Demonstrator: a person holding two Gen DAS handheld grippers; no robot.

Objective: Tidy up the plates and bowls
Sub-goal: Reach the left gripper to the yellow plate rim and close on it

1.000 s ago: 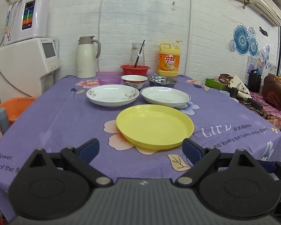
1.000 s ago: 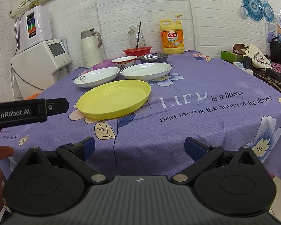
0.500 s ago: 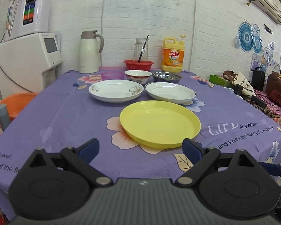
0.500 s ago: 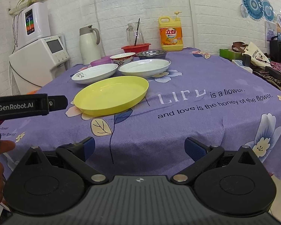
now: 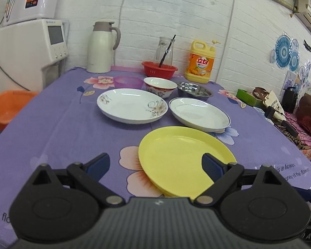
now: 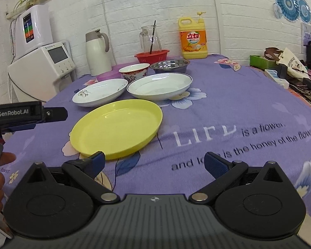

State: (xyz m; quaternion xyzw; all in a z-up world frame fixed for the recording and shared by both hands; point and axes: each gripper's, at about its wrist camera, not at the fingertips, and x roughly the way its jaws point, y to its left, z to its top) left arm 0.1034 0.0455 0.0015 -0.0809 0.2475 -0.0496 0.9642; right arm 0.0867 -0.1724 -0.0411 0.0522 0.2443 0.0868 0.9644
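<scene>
A yellow plate (image 5: 182,157) (image 6: 118,127) lies nearest on the purple tablecloth. Behind it sit a floral white plate (image 5: 132,105) (image 6: 99,92) and a blue-rimmed white plate (image 5: 199,114) (image 6: 159,86). Further back stand a purple bowl (image 5: 127,82), a patterned white bowl (image 5: 160,86) (image 6: 134,71) and a steel bowl (image 5: 194,91) (image 6: 169,66). My left gripper (image 5: 156,164) is open and empty, its right finger over the yellow plate's near edge. My right gripper (image 6: 153,161) is open and empty, just right of the yellow plate.
At the back edge stand a white thermos (image 5: 101,47), a red basket (image 5: 159,71) with a glass jug, and a yellow detergent bottle (image 5: 201,62). A water dispenser (image 5: 29,54) and orange tub (image 5: 10,105) are left of the table. Clutter lies right (image 5: 280,105).
Both grippers have moved forward towards the table and the dishes look closer. The left gripper has shifted left, so the yellow plate is now under its right finger.
</scene>
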